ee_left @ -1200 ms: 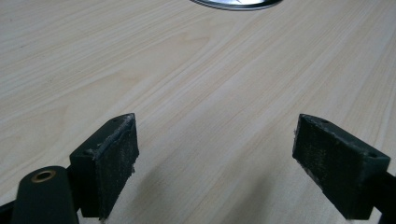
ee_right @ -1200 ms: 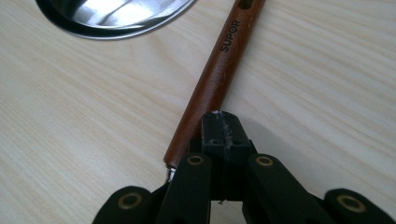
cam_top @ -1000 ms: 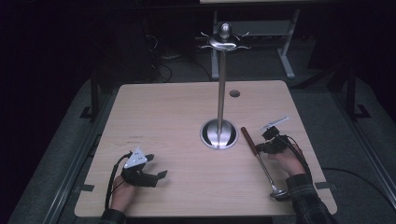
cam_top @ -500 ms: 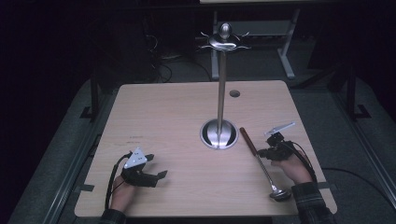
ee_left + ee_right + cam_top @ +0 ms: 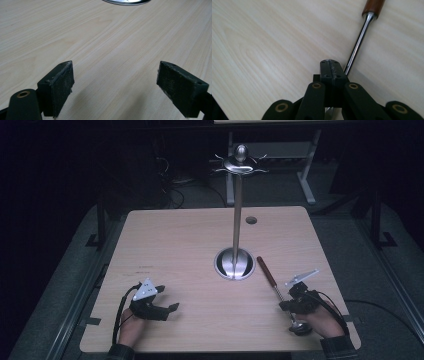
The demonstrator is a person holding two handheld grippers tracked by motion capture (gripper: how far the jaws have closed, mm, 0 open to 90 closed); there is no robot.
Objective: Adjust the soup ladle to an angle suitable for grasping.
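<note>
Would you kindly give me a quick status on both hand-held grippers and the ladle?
Left hand-held gripper open, on bare table. Right hand-held gripper shut on ladle shaft. Stand beyond, nothing obstructing.

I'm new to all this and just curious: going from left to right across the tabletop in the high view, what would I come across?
Left gripper → round base of the metal stand → ladle with a wooden handle → right gripper, which overlaps the ladle's shaft, so those two come close together.
</note>
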